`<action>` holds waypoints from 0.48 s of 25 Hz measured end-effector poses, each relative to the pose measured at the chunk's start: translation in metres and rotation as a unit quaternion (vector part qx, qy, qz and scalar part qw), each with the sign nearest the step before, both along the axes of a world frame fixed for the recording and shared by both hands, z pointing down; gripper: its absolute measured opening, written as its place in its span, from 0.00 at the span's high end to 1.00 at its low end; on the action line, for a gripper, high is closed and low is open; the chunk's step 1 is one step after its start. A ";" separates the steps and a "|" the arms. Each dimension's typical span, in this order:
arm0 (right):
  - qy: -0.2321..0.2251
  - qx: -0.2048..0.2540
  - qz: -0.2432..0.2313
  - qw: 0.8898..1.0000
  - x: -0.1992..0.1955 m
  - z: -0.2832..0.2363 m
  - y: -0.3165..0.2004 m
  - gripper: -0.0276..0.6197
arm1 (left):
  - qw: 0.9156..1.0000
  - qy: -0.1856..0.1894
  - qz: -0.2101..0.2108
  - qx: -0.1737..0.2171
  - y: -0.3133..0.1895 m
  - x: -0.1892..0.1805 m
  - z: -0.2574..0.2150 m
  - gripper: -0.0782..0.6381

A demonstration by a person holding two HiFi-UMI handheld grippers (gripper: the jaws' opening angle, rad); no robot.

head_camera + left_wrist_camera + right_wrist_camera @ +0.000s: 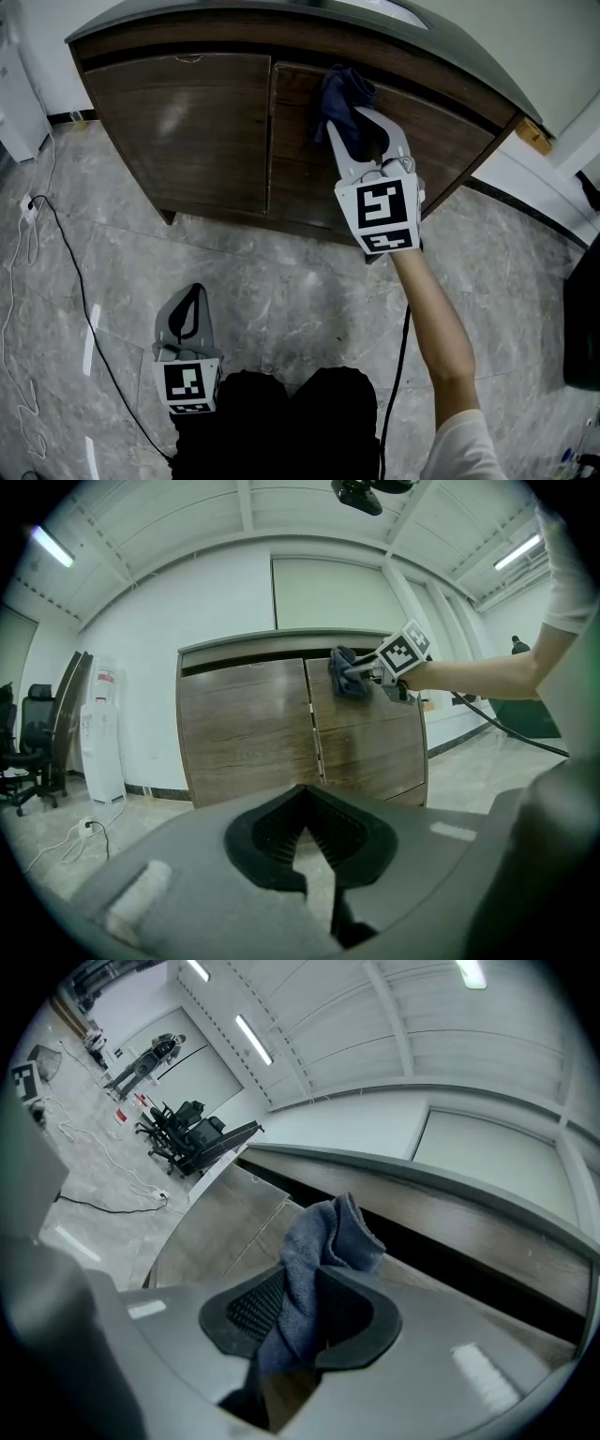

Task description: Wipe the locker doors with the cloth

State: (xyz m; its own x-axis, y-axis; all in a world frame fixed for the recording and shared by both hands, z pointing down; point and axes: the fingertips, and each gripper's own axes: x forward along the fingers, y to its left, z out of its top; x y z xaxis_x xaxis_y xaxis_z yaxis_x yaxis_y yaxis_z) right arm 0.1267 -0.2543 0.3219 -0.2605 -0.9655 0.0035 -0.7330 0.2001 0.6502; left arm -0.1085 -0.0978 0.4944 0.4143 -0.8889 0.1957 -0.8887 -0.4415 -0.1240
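Observation:
The locker has two brown wooden doors, a left door [187, 131] and a right door [422, 141]. A dark blue cloth [345, 98] is bunched against the top of the right door, near the seam between the doors. My right gripper [361, 127] is shut on the cloth [323, 1246], which sticks out past the jaws and hangs down between them. The left gripper view shows the cloth [347, 672] and the right gripper [361, 675] high on the right door [370, 742]. My left gripper [195, 292] hangs low over the floor, shut and empty, pointing at the locker [302, 794].
A black cable [75, 281] runs across the marble floor at the left from a white plug [28, 208]. Another cable [398, 375] trails from the right gripper. A water dispenser [101, 728] and an office chair [23, 752] stand left of the locker.

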 end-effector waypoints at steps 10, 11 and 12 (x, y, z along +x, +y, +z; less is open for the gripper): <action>-0.007 -0.015 -0.007 1.000 -0.005 0.040 -0.002 0.78 | 1.000 -0.003 -0.004 0.000 -0.002 -0.003 0.002 0.89; -0.008 -0.019 -0.008 1.000 -0.005 0.045 -0.002 0.78 | 1.000 -0.003 -0.005 0.000 -0.002 -0.003 0.002 0.89; -0.008 -0.022 -0.008 1.000 -0.005 0.050 -0.002 0.78 | 1.000 -0.003 -0.005 -0.001 -0.002 -0.003 0.003 0.89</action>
